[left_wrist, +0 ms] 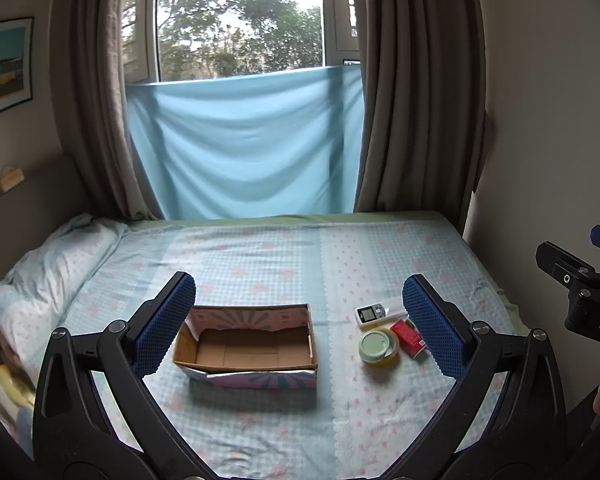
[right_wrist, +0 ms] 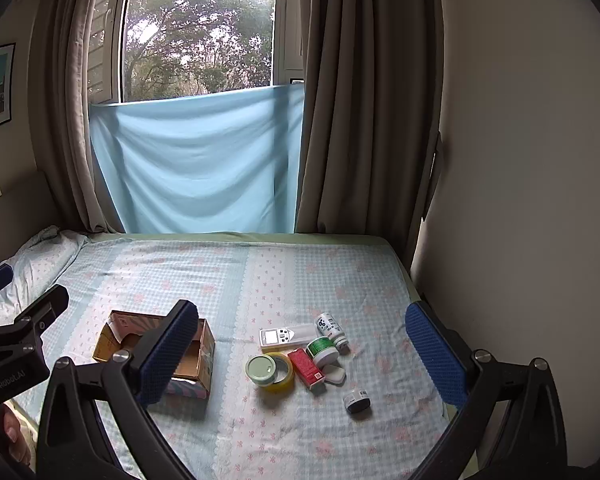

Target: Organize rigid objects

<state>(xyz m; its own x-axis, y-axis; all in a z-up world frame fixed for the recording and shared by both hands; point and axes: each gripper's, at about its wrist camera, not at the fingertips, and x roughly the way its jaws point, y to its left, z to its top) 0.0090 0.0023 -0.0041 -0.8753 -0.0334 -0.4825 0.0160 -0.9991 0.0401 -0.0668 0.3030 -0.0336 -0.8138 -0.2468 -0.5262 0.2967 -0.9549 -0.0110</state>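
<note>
An empty cardboard box (left_wrist: 246,346) (right_wrist: 196,364) with a patterned outside lies open on the bed. To its right sits a cluster of small items: a white remote (right_wrist: 286,336) (left_wrist: 371,315), a yellow tape roll with a pale green lid on it (right_wrist: 270,371) (left_wrist: 378,347), a red carton (right_wrist: 309,368) (left_wrist: 409,337), a white bottle (right_wrist: 332,328), a green-labelled jar (right_wrist: 322,351), a white soap-like case (right_wrist: 334,375) and a small dark-capped jar (right_wrist: 357,400). My left gripper (left_wrist: 298,322) hovers open over the box. My right gripper (right_wrist: 302,356) hovers open over the cluster. Neither holds anything.
The bed (right_wrist: 260,280) has a blue checked sheet, with a pillow (left_wrist: 48,276) at the left. A wall (right_wrist: 520,200) runs along the bed's right side. Curtains and a blue cloth (left_wrist: 244,144) hang at the far edge under the window. A person's fingers (right_wrist: 12,432) show at the frame edge.
</note>
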